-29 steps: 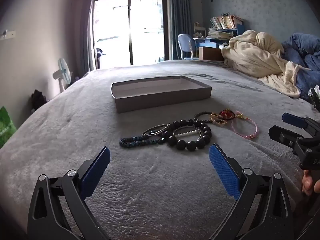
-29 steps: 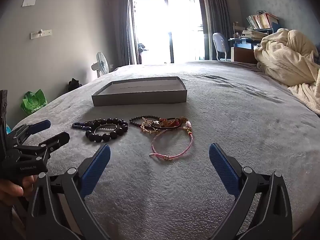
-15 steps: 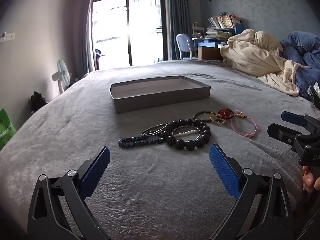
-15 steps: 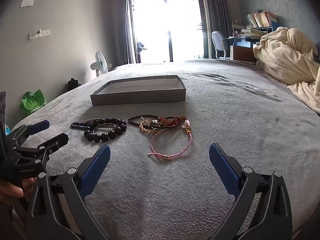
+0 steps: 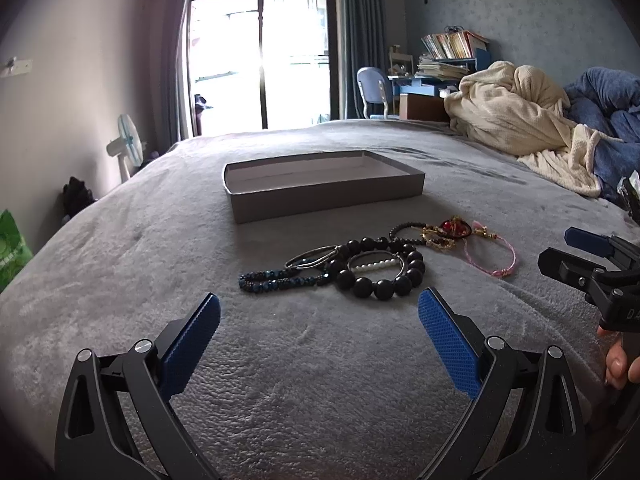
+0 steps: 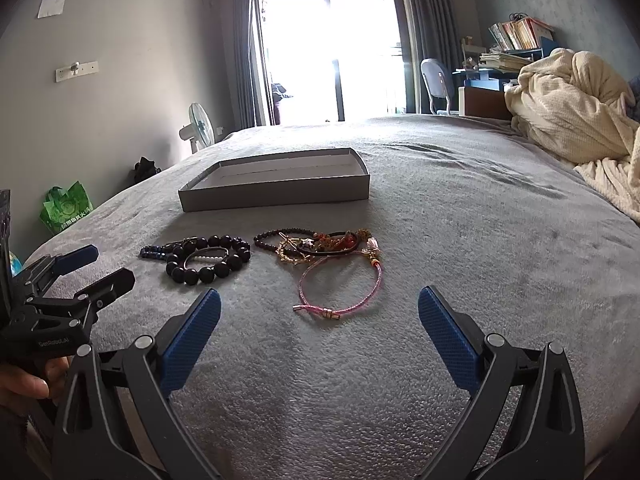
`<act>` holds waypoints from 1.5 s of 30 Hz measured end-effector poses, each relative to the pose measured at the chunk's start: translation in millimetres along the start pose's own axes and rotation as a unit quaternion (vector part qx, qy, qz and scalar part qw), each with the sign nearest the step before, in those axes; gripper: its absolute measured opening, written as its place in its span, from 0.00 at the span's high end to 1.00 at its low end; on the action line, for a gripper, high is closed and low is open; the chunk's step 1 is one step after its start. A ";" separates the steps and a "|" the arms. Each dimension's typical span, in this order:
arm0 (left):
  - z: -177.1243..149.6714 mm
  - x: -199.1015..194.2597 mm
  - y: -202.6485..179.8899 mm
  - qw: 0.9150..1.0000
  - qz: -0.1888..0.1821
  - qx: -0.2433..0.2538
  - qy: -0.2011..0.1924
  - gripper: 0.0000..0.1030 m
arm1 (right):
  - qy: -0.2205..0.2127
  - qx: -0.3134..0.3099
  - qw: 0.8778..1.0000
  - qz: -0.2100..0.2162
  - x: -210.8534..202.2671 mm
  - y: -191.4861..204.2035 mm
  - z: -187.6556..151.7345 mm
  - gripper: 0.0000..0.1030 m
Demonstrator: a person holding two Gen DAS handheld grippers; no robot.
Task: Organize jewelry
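Note:
Several bracelets lie in a row on the grey bed. A black bead bracelet (image 5: 380, 270) (image 6: 208, 260) circles a white pearl strand, with a dark blue bead strand (image 5: 276, 280) to its left. A gold and red tangle (image 6: 320, 244) (image 5: 444, 234) and a pink cord bracelet (image 6: 340, 288) (image 5: 490, 256) lie further right. Behind them sits a shallow grey box (image 5: 324, 190) (image 6: 276, 190) with nothing visible inside. My left gripper (image 5: 320, 330) (image 6: 96, 266) is open, just short of the black beads. My right gripper (image 6: 320, 328) (image 5: 560, 248) is open, just short of the pink cord.
A cream blanket (image 5: 516, 116) (image 6: 576, 108) and blue bedding (image 5: 608, 104) are piled at the right of the bed. A fan (image 6: 200, 126), a green bag (image 6: 66, 206), a chair (image 6: 438, 84) and a desk with books stand past the bed. A hand (image 6: 24, 380) holds the left gripper.
Both grippers have edged slightly towards the jewelry; the bracelets and box have not moved, and both grippers stay open.

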State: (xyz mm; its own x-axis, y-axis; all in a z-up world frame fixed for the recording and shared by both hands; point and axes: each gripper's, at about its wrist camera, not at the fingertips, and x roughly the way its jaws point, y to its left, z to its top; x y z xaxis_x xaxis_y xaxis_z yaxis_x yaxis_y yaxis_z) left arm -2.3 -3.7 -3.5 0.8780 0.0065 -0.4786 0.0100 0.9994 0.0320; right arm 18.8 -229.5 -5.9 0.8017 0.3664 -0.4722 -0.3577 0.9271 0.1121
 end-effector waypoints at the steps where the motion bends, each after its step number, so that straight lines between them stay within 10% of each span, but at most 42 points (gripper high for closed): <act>1: 0.0 0.0 0.3 1.000 0.000 -0.001 0.000 0.05 | 0.000 0.000 1.000 0.000 0.0 0.2 0.2 0.05; 45: 12.5 8.4 7.5 0.999 -0.008 -0.014 0.037 0.05 | 0.006 -0.001 1.000 0.009 -0.8 2.3 3.0 0.05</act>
State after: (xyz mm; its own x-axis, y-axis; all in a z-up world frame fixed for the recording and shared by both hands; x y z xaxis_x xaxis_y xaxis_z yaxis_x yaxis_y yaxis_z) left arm 11.2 3.5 3.6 0.8403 -0.0085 -0.5420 0.0104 0.9999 0.0003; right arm 18.8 -227.4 -2.6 0.7894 0.3826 -0.4800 -0.3733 0.9200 0.1195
